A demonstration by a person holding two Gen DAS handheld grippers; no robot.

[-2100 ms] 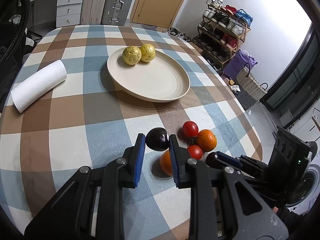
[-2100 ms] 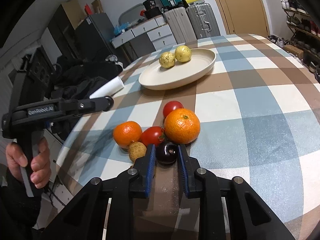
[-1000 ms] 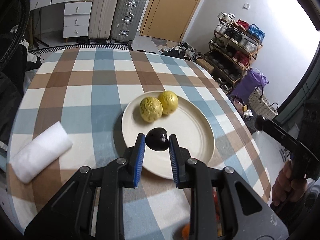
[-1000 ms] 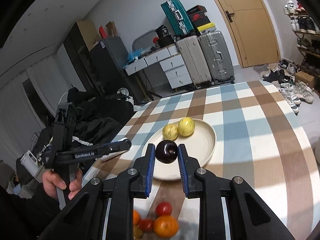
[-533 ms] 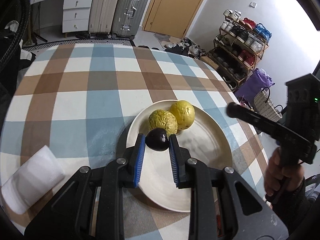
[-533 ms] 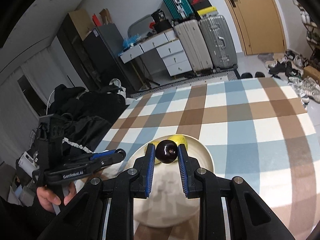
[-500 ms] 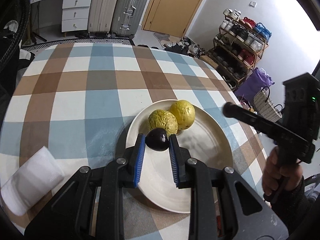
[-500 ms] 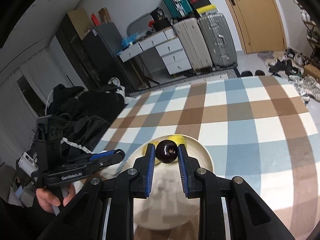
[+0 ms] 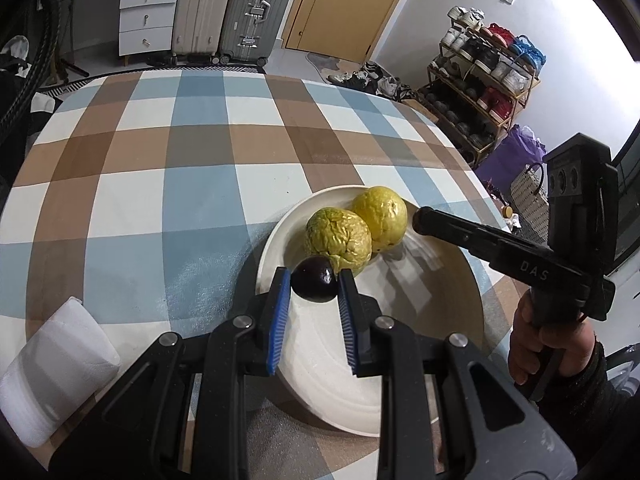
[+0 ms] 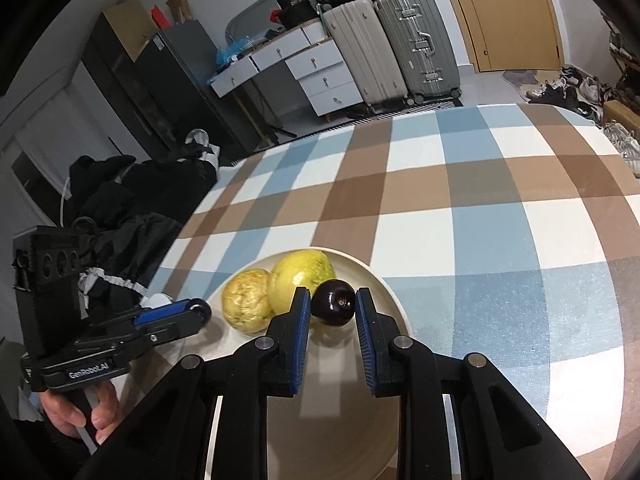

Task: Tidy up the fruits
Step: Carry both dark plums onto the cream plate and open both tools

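The left gripper [image 9: 314, 286] is clamping a dark plum [image 9: 314, 284] between its blue pads, hovering over the cream plate [image 9: 420, 340] at the plate's nine o'clock side; the right gripper [image 10: 333, 309] is pinching a second dark fruit [image 10: 334, 307] over the same plate; two yellow wrinkled fruits [image 9: 338, 240] are lying touching at the plate's twelve o'clock; a white paper roll [image 9: 56, 372] is resting at seven o'clock on the checked tablecloth [image 9: 160, 184].

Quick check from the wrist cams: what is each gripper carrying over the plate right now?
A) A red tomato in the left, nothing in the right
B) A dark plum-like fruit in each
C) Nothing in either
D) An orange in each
B: the left gripper is shut on a dark fruit and the right gripper on another dark fruit, both above the cream plate beside the two yellow fruits.
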